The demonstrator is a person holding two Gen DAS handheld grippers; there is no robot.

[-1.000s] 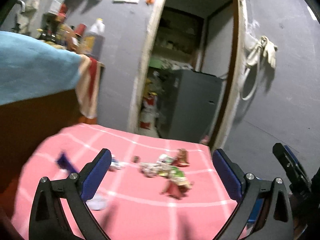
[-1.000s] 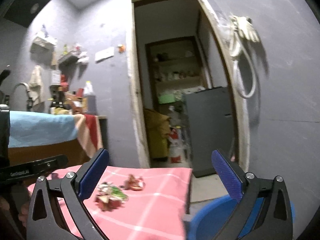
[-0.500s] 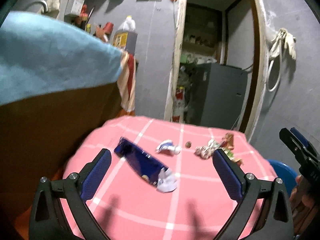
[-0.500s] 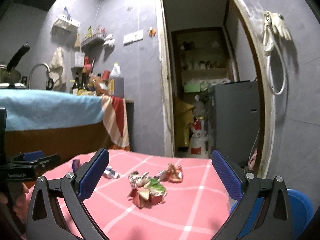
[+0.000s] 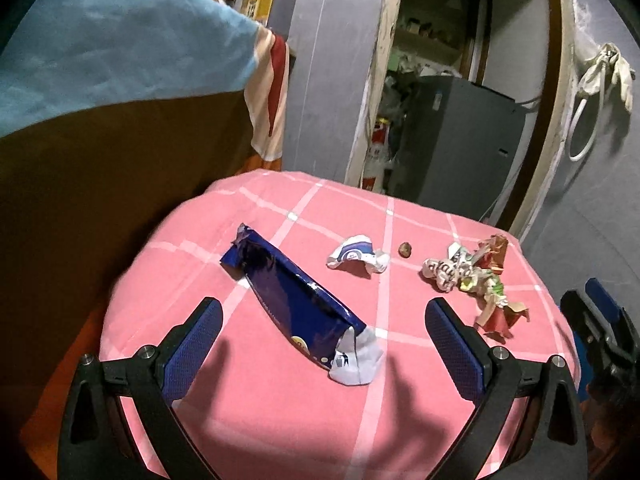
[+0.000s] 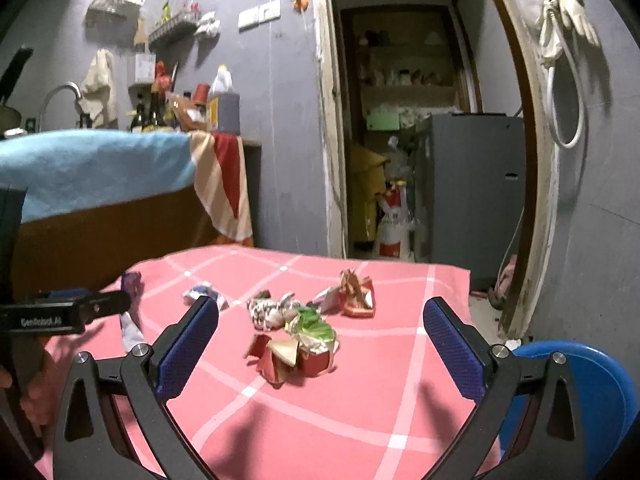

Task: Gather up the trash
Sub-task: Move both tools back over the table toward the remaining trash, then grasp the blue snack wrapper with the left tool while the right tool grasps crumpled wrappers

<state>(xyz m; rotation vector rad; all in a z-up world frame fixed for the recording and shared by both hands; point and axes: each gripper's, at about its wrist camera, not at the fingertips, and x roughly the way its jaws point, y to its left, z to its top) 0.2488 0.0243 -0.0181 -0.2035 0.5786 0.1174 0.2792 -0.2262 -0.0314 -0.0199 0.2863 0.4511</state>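
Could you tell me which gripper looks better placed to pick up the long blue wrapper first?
Left. The left gripper is open with the blue wrapper lying right between its fingers, while the right gripper faces the crumpled red and green trash instead.

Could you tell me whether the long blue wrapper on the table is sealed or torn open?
Torn open: the blue wrapper lies flat, its near end ripped and showing white lining.

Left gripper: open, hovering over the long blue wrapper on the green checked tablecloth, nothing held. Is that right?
One detail is off: the tablecloth is pink with white check lines, not green, as the left wrist view shows. The rest holds: the left gripper is open and empty, hovering over the long blue wrapper.
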